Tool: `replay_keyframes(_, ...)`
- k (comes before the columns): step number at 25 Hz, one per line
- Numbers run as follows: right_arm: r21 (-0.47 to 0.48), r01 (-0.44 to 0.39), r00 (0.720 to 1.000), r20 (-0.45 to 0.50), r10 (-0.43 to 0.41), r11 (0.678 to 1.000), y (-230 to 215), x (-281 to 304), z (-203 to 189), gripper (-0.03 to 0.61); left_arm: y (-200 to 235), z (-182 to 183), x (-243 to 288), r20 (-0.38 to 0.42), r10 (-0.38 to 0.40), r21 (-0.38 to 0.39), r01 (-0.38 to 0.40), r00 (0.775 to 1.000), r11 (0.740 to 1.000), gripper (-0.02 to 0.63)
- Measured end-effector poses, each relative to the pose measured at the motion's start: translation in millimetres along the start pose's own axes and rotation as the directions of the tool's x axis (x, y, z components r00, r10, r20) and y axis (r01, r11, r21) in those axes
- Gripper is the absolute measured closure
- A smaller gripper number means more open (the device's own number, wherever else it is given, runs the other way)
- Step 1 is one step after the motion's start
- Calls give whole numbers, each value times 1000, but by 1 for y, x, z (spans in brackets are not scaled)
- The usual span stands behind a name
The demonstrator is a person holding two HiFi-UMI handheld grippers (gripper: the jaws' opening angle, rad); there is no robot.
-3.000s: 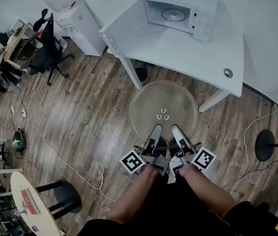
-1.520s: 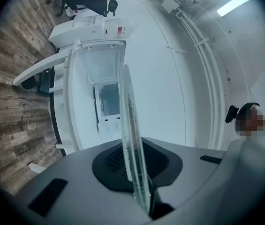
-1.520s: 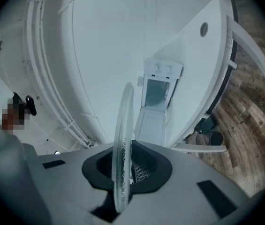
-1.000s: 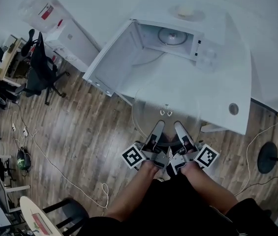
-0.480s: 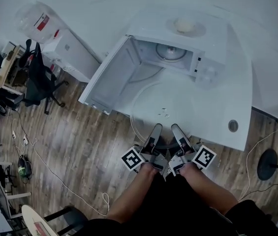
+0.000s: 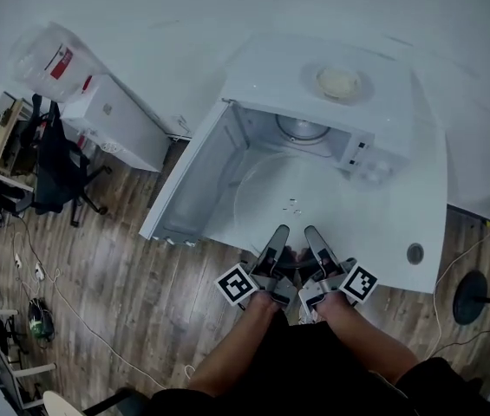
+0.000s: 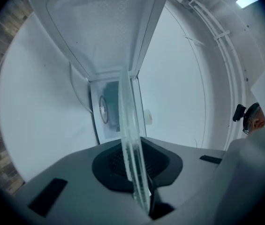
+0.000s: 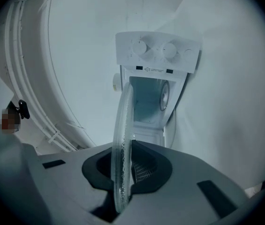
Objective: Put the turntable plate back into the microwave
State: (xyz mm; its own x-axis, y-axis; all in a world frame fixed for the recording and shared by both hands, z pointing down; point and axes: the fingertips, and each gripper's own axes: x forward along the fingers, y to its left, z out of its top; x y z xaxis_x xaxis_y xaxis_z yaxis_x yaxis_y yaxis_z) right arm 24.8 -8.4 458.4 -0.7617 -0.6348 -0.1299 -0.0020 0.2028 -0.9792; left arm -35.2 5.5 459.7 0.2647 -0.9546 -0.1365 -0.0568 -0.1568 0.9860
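Both arms reach forward from the near side. The left forearm (image 6: 227, 349) and right forearm (image 6: 370, 336) converge until the hands almost meet. The left gripper (image 6: 279, 232) and right gripper (image 6: 310, 230) point toward the far side, close together and roughly level, with their marker cubes facing outward. Each gripper's jaws are clamped on the near rim of the turntable plate (image 7: 128, 125).

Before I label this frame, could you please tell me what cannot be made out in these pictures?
- Head view: the turntable plate is clear glass over the white table; its far rim barely shows.
- Head view: the roof of the microwave hides most of its cavity floor.
- Head view: the pale round thing on the microwave is too small to identify.
- Right gripper view: print under the knobs is too small to read.
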Motion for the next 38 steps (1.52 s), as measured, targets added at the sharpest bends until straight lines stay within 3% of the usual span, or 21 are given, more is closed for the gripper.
replay_keyframes(13, 16, 73, 989, 130, -74, 997, -40, 75, 40, 534, 38, 54, 80, -136, 38, -72, -48, 990, 996, 571)
replay_keyframes(18, -20, 67, 983, 170, -63, 998, -54, 95, 60, 531, 54, 65, 111, -188, 25, -96, -44, 982, 994, 572)
replay_keyframes(25, -107, 64, 988, 150, -47, 992, -65, 113, 68, 519, 71, 93, 153, -233, -25, -105, 1, 972, 994, 572)
replay_keyframes(29, -67, 48, 984, 172, -36, 997, -71, 122, 78, 497, 77, 100, 175, -251, -32, -99, 7, 967, 995, 572)
replay_keyframes(32, -19, 55, 976, 210, -50, 998, -82, 129, 87, 540, 83, 102, 187, -264, -26, -90, 3, 964, 996, 572)
replay_keyframes(38, 46, 38, 966, 254, -49, 998, -90, 135, 98, 535, 87, 104, 201, -278, -30, -58, 14, 960, 998, 572)
